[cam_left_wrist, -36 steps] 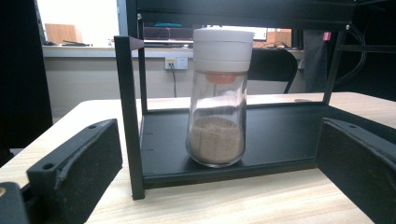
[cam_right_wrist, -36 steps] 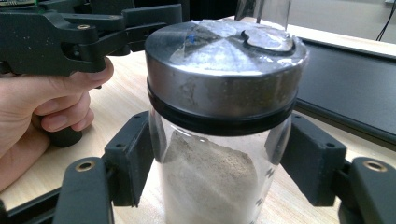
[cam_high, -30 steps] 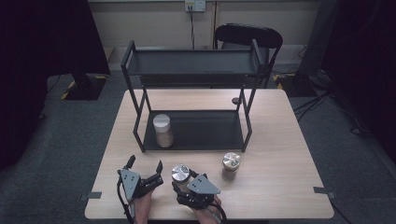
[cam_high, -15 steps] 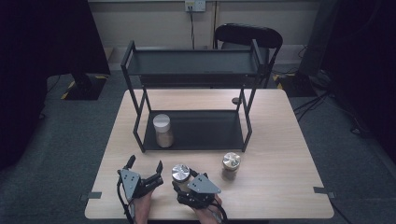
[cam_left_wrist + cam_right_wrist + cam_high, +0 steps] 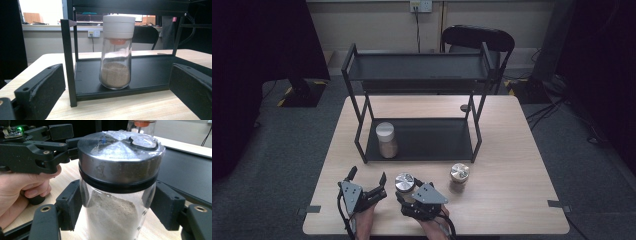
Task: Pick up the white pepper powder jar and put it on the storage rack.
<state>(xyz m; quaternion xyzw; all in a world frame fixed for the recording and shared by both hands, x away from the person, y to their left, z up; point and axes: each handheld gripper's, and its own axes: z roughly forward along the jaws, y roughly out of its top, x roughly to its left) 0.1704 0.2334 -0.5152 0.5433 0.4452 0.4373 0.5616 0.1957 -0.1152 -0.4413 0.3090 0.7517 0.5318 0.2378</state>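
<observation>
Between right tongs [image 5: 115, 212], gripped | glass jar [image 5: 117, 195]: steel lid, tan powder | left tongs [image 5: 368, 179] released

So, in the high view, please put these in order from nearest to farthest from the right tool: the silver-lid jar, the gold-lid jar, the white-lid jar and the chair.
1. Silver-lid jar: between the jaws of the right tool.
2. Gold-lid jar: on the table, to its right.
3. White-lid jar: on the rack's lower shelf, left part.
4. Chair: behind the table, far side.
</observation>
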